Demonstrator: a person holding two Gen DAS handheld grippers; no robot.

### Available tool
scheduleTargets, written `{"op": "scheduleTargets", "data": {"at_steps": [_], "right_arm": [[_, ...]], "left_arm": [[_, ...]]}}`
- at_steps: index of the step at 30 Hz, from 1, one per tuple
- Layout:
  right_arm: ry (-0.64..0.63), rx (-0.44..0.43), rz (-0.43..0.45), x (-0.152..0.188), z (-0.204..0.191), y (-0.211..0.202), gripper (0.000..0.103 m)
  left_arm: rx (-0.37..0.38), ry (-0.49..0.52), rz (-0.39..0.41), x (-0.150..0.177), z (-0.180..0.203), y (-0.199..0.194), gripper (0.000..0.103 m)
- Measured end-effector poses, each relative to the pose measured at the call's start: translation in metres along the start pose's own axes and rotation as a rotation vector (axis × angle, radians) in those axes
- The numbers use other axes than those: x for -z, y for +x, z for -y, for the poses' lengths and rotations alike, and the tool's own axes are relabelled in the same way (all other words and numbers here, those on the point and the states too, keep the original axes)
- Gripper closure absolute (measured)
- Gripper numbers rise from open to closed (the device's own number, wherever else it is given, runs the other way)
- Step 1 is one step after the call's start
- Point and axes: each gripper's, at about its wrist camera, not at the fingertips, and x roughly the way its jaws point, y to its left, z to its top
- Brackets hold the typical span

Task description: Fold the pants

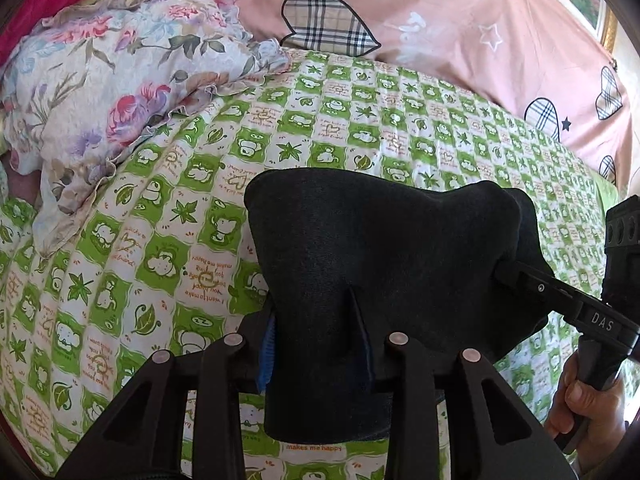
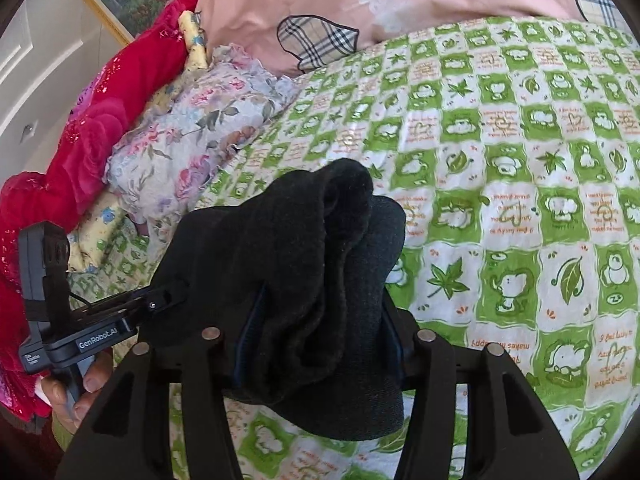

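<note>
The black pants (image 1: 360,264) hang bunched between both grippers above the green checked bedsheet (image 1: 160,248). My left gripper (image 1: 316,336) is shut on one edge of the cloth, which drapes over its fingers and hides the tips. My right gripper (image 2: 316,328) is shut on the other edge of the pants (image 2: 320,264), thick folds piled over its jaws. In the left wrist view the right gripper (image 1: 508,272) enters from the right and bites the cloth. In the right wrist view the left gripper (image 2: 168,296) enters from the left and bites the cloth.
A floral ruffled cloth (image 1: 120,92) and a red blanket (image 2: 100,128) lie heaped at the left of the bed. A pink quilt (image 1: 460,20) with plaid hearts lies along the far side. The green sheet (image 2: 500,200) stretches to the right.
</note>
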Motion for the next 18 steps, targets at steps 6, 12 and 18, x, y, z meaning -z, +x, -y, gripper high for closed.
{"op": "scheduleTargets", "data": {"at_steps": [6,12,18], "right_arm": [[0.018,0.006,-0.001,0.004,0.009,0.0,0.03],[0.015,0.021,0.002,0.007,0.006,-0.003,0.021],[-0.009,0.031,0.031,0.014,-0.005,-0.017,0.014]], "left_arm": [[-0.026,-0.001,0.0,0.003,-0.002,0.003,0.041],[-0.033,-0.019,-0.009,0.006,-0.005,0.0,0.03],[-0.052,-0.013,-0.005,0.015,-0.003,-0.01,0.024]]}}
